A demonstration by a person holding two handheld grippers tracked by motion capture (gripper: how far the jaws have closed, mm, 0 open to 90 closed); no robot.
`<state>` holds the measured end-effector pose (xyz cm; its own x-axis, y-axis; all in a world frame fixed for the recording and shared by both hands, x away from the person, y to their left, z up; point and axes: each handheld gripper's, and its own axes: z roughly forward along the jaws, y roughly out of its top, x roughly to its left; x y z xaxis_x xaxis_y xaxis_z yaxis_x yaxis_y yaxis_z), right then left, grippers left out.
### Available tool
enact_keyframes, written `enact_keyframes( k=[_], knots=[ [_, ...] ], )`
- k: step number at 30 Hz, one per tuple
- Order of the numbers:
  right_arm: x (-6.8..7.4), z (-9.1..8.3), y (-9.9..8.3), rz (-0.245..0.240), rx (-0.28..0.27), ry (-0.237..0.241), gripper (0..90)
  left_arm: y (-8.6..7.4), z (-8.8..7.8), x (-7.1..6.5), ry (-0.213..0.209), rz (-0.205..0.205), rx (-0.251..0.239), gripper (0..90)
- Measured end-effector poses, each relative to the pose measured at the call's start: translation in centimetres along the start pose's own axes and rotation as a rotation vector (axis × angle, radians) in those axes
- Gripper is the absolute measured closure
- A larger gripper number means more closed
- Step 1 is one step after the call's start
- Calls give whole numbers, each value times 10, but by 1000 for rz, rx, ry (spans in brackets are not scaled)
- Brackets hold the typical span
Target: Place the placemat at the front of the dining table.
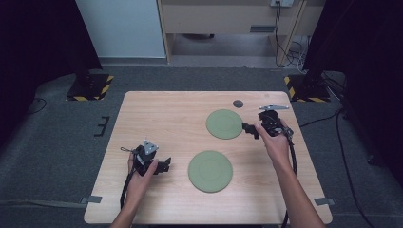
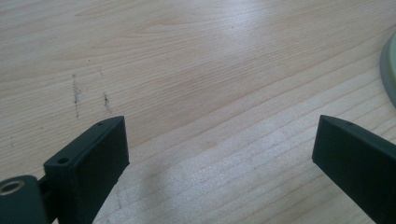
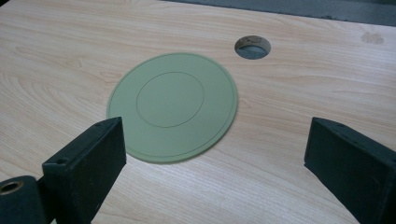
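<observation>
A light wooden desk (image 1: 157, 118) stands on grey carpet, seen from above, with a person's two forearms reaching in from the near edge. Two flat, round green plates lie on the desk. The far plate (image 1: 224, 124) sits toward the far right corner, and the near plate (image 1: 210, 171) sits close to the near edge, a little right of the middle; the two are apart, not touching. A small round hole (image 1: 238, 103) is cut through the desk near its far edge, just beyond the far plate. The left hand (image 1: 138, 178) holds the left gripper (image 1: 166, 166) low over the desk toward the near left corner, pointing rightward at the near plate but well short of it. In the left gripper view its two black jaws stand wide apart over bare wood with nothing between them, and the pale green rim of a plate (image 2: 388, 70) shows at the right edge of that view. The right hand (image 1: 275, 142) holds the right gripper (image 1: 251, 130) near the right edge of the desk, pointing leftward, its tips just beside the right rim of the far plate. In the right gripper view its jaws are also spread wide and hold nothing; the far plate (image 3: 173, 105) lies flat just ahead of them, closer to the left jaw, with a fainter ring marked at its centre, and the hole (image 3: 252, 47) lies beyond it. A black cable (image 1: 293, 159) trails from the right gripper back along the forearm.
</observation>
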<state>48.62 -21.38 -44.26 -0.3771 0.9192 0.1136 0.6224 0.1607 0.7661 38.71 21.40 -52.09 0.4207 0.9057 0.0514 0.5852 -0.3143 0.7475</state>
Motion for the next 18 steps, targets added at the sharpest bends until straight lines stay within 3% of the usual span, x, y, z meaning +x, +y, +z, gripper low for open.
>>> enact_keyframes(
  k=[5,18],
  knots=[
    [-1,-10,-8,-7,-7,11,56,0,0,-1,3,2,6,30],
    [-3,-17,-23,-9,-10,20,66,-2,3,-3,7,-4,19,30]
  ],
)
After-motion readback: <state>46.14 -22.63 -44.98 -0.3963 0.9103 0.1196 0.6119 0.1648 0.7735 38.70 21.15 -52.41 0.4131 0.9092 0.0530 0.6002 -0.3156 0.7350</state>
